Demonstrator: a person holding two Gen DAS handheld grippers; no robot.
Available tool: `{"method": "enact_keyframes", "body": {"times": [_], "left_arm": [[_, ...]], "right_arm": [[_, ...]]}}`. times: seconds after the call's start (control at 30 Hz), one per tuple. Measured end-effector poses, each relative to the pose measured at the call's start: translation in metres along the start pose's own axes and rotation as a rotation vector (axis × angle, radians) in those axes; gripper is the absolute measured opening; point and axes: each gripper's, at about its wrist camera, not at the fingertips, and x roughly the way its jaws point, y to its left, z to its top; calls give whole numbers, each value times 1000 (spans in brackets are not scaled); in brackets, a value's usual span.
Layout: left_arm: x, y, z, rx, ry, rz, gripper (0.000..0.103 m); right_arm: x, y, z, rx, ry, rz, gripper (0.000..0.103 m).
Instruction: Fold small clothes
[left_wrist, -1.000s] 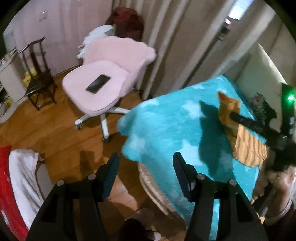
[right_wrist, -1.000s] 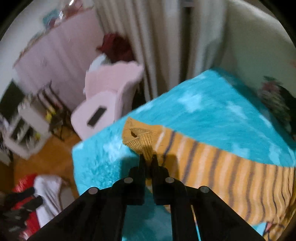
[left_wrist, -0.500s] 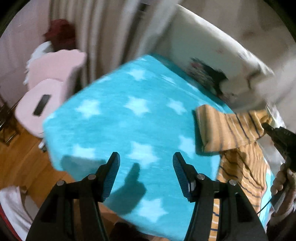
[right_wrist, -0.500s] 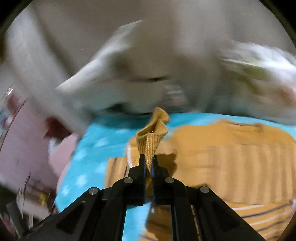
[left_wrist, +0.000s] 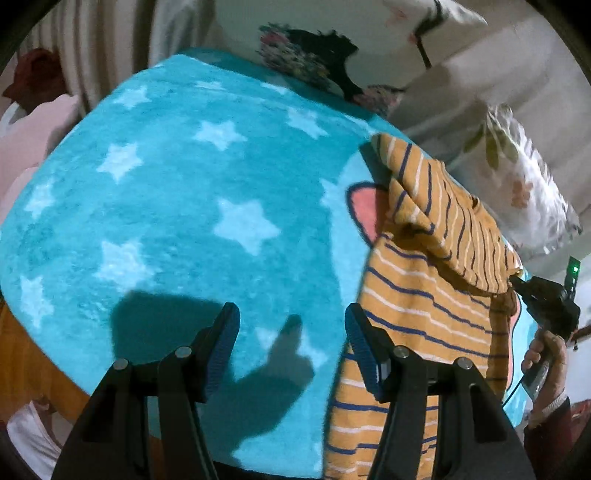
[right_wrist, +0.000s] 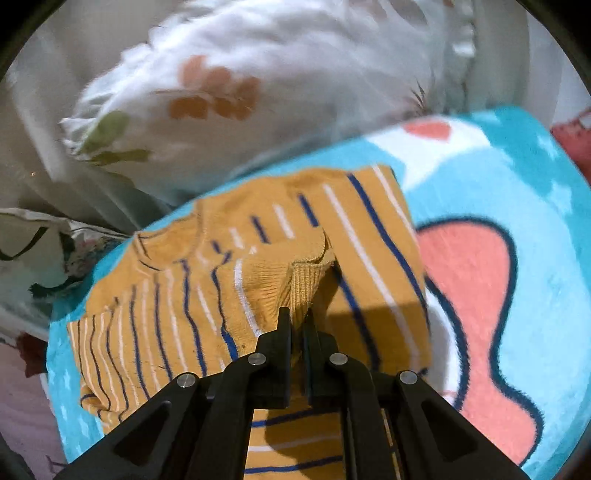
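A small mustard-orange striped sweater (left_wrist: 428, 295) lies on a turquoise star blanket (left_wrist: 177, 206). It also shows in the right wrist view (right_wrist: 207, 295). My right gripper (right_wrist: 297, 314) is shut on the sweater's ribbed cuff (right_wrist: 306, 280) and holds the sleeve across the sweater's body. That gripper shows at the right edge of the left wrist view (left_wrist: 517, 282). My left gripper (left_wrist: 291, 328) is open and empty above the blanket. Its right finger (left_wrist: 364, 343) is at the sweater's left edge.
A floral white pillow (right_wrist: 258, 81) lies just behind the sweater. A dark-patterned pillow (left_wrist: 306, 62) sits at the blanket's far edge. A pink cartoon shape (right_wrist: 472, 295) is printed on the blanket. A pink chair (left_wrist: 33, 122) stands at the left, beyond the bed.
My left gripper swung from the floor and chair onto the bed, up to the sweater. My right gripper carried the cuff from the left over the sweater's body, folding the sleeve inward.
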Motion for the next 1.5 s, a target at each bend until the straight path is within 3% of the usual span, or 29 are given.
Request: {"method": "enact_keyframes", "body": {"times": [0.17,0.3,0.37,0.43,0.63,0.7,0.87,1.0,1.1,1.3,1.37,1.43,1.5], "left_arm": [[7,-20,-1,59,13,-1,59],[21,-32,-5,105,44,7,62],[29,-35,-9,115,71,-3,62],[35,-39,-14,131,88,-7,62],[53,-51,-25,184,133,1,62],[54,-57,-24,195,138,4,62],[48,-87,3,282,77,-19,62],[53,-106,44,316,-26,-7,62],[67,-111,75,308,-45,-4,62],[115,-110,101,341,49,47,62],[129,-109,102,365,86,54,62],[132,-108,102,379,71,44,71],[135,-108,104,389,69,42,73]], "right_arm": [[11,-14,-6,28,22,-15,11],[-14,-26,-9,32,4,-10,19],[-27,-32,-15,20,9,12,32],[-35,-37,-24,-14,22,12,38],[-50,-56,-72,-98,71,-82,39],[-61,-58,-83,-102,40,-117,39],[-76,-26,-74,-115,-35,-27,39],[-61,26,-54,-189,-49,24,39],[-39,58,-41,-225,-30,26,39],[25,60,-14,-195,61,-106,39],[36,52,-9,-157,84,-108,38],[38,49,-6,-150,81,-111,39],[41,52,-4,-176,96,-132,41]]}}
